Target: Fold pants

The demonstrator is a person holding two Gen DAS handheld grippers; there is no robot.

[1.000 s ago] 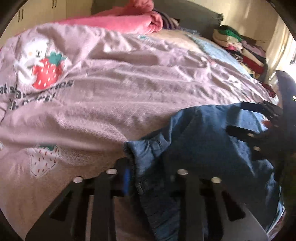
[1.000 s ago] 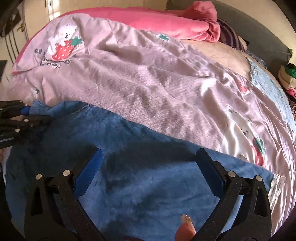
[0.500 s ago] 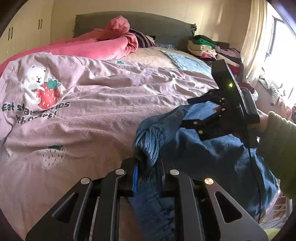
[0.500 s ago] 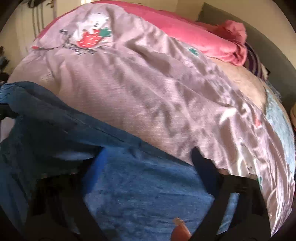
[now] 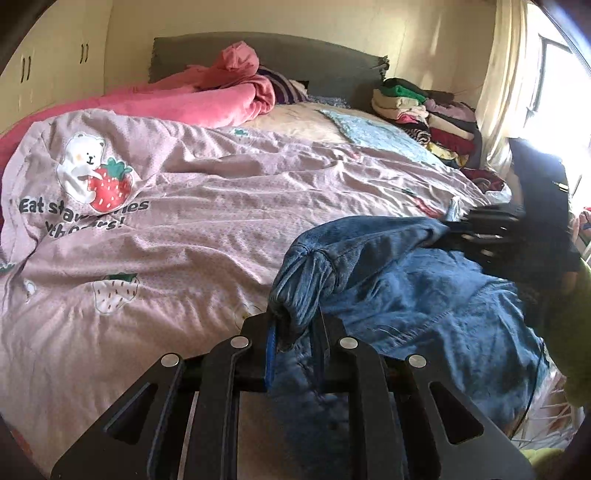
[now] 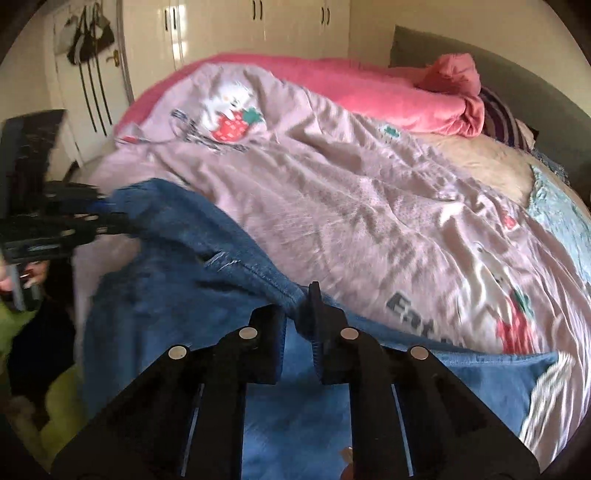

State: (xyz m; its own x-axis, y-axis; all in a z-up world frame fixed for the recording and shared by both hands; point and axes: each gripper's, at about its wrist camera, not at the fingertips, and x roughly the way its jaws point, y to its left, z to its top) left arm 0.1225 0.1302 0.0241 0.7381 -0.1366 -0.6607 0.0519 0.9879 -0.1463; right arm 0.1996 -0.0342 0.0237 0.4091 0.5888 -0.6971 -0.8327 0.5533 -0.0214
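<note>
Blue denim pants point(image 5: 406, 288) lie at the near edge of a bed and are lifted along one edge. My left gripper point(image 5: 295, 332) is shut on a bunched corner of the pants. My right gripper point(image 6: 301, 314) is shut on the pants' edge point(image 6: 258, 269) further along. In the left wrist view the right gripper point(image 5: 476, 232) shows at the right, holding the raised edge. In the right wrist view the left gripper point(image 6: 92, 221) shows at the left, holding the other end. The pants point(image 6: 184, 314) hang between them over the bed's edge.
A lilac strawberry-print duvet point(image 5: 203, 206) covers the bed. A pink blanket point(image 5: 207, 99) lies by the grey headboard point(image 5: 295, 55). A stack of folded clothes point(image 5: 424, 110) sits at the far right. White wardrobes point(image 6: 258, 26) and a door with hanging bags point(image 6: 88, 44) stand beyond.
My right gripper has closed on the pants' edge; it was open a second ago. Both grippers have lifted the pants' edge off the bed.
</note>
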